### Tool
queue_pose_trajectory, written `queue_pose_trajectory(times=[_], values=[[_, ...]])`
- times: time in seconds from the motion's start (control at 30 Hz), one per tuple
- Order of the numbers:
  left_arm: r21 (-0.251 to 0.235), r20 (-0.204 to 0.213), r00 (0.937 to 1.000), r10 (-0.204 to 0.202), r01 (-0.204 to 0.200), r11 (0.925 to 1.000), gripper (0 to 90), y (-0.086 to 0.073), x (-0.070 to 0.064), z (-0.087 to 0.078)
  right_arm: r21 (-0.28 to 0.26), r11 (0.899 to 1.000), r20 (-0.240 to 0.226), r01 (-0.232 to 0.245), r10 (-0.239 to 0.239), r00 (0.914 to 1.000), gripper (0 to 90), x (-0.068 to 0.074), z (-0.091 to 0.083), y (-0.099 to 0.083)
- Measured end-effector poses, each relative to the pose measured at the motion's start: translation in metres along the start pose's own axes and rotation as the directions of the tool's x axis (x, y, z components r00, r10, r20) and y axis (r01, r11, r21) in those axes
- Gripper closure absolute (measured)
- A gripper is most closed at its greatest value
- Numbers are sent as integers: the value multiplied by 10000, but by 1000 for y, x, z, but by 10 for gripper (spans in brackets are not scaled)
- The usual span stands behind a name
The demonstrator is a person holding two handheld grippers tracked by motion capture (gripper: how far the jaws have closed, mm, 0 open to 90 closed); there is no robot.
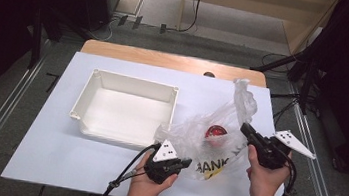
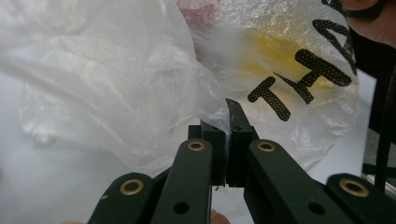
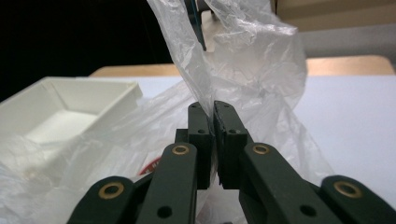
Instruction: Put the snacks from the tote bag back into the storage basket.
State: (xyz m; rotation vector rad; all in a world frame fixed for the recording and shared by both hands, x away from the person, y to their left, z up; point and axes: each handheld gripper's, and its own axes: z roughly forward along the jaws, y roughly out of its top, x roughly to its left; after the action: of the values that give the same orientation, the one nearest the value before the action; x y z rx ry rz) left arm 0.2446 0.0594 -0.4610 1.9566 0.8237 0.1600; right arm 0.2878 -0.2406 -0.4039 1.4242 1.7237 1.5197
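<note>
2 tongs (image 1: pixel 187 163) (image 1: pixel 244 128) pinch plastic bag (image 1: pixel 218 133); contents blurred, perhaps red-lidded container (image 1: pixel 216 132).

One camera looks down on the desk (image 1: pixel 78 167) from above; both gripper cameras sit close, sharing the plastic bag (image 1: pixel 208 132).

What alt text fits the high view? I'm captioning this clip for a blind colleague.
Seen from above, a person's two hand-held grippers pinch a clear plastic bag with black lettering: the left gripper at its near edge, the right gripper at its right side. A red item shows through the bag. An empty white tray sits to the left on the white table.
</note>
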Motion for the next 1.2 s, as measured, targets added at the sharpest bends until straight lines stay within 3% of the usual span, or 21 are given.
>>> queue_pose_trajectory(times=[0.07,0.23,0.53,0.67,0.8,0.9,0.97,1.1,1.13,1.2], values=[[256,-68,9997,-217,219,9994,900,-4,2,2,261,9996,-34,99,-98,9999,877,-1,8,-7],[622,-93,9990,-429,433,9971,900,-10,6,4,931,9954,166,-203,188,9997,878,-10,22,-26],[543,225,9997,-131,118,9985,900,-15,4,1,1504,9869,312,-586,545,9980,879,-19,30,-47],[364,44,9994,-336,334,9988,900,-13,6,4,1696,9831,458,-689,620,9970,879,-23,29,-55],[440,-74,9991,418,-414,9982,900,-17,-3,0,1881,9794,603,-729,625,9962,878,-27,27,-60],[502,-396,9926,1151,-1130,9923,900,-22,-10,-5,2435,9679,895,-620,412,9951,878,-29,28,-68],[614,-482,9894,1367,-1336,9891,900,-24,-10,-8,2603,9629,972,-706,467,9942,870,-31,28,-71],[542,-432,9946,949,-925,9942,898,-23,-1,-13,2532,9654,853,-619,415,9955,812,-31,24,-72],[357,-374,9948,944,-930,9950,882,-22,0,-16,2454,9678,775,-558,378,9963,809,-31,23,-71],[-429,-107,9936,1128,-1132,9926,760,-16,-3,-28,2346,9705,731,-555,394,9966,811,-32,21,-69]])
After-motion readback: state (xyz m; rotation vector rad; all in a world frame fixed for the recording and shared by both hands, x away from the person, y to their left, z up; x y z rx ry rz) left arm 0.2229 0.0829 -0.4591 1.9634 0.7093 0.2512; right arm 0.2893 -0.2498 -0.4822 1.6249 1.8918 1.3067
